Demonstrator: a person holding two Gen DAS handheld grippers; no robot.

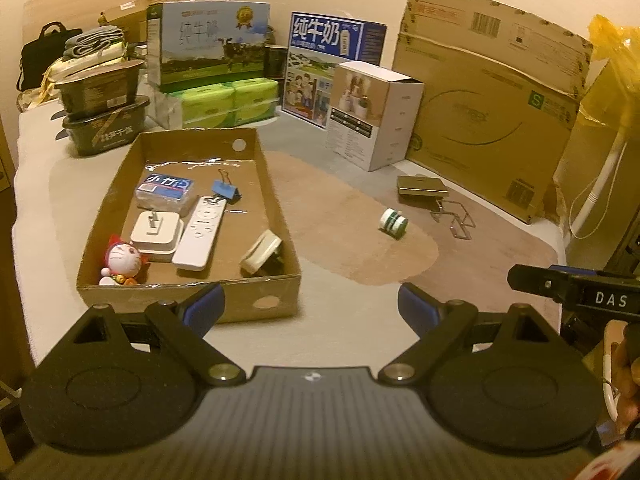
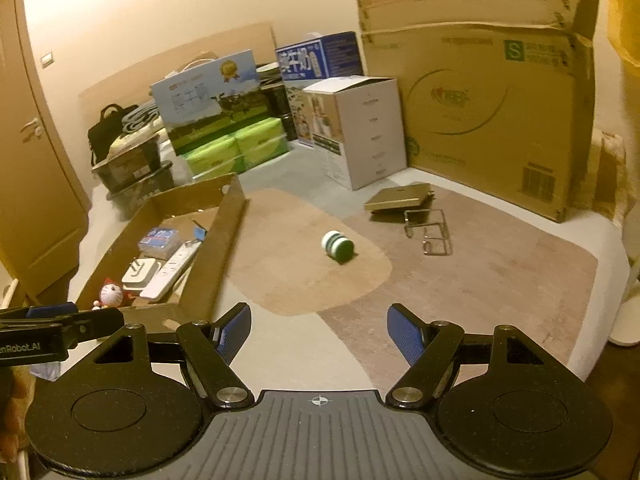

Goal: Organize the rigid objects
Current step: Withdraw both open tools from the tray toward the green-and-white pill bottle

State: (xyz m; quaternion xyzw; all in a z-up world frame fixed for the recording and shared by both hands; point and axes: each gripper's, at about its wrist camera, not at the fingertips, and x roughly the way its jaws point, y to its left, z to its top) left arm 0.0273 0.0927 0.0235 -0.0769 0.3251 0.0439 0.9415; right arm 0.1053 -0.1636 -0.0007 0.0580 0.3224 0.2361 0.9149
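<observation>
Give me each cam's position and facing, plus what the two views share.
Left wrist: on the left gripper, angled down at the cardboard tray; own open fingers show, right gripper at the right edge.
Right wrist: on the right gripper, angled down at the green-white roll; own open fingers show, left gripper at the left edge.
Shared: tray, roll, white remote, large carton.

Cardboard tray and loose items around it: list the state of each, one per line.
cardboard tray: open-topped, partly filled
white remote: lying flat in the tray
blue binder clip: in the tray
green-and-white roll: on its side, outside the tray
left tool: open, empty
right tool: open, empty
</observation>
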